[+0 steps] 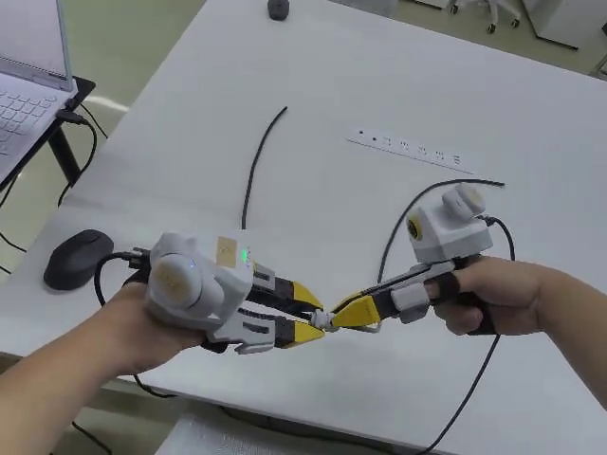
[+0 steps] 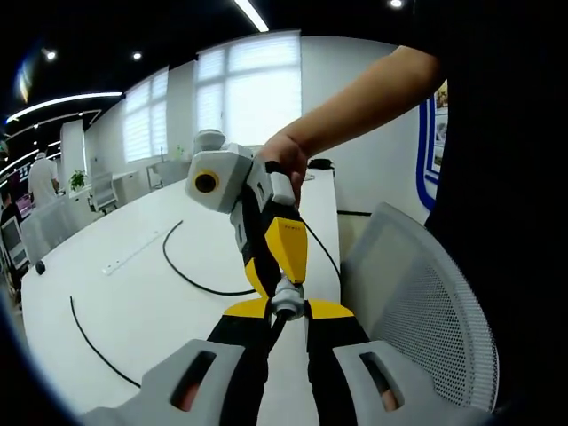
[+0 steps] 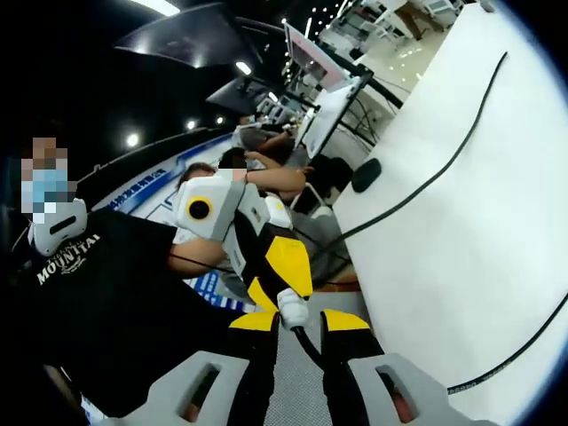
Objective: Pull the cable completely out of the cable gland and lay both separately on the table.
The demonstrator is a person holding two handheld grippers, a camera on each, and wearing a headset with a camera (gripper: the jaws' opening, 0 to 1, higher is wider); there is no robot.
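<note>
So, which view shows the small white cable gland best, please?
Right gripper view: the small white cable gland sits close, with the thin black cable leaving it. Left gripper view shows its end; head view, a speck.

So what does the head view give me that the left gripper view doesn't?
The head view adds the laptop and the dark mouse at the table's near corner. The left gripper view adds a mesh chair back beside the table and the windows behind. Shared: the cable gland where the left gripper and right gripper meet tip to tip, loose black cables, the power strip, the white table.
</note>
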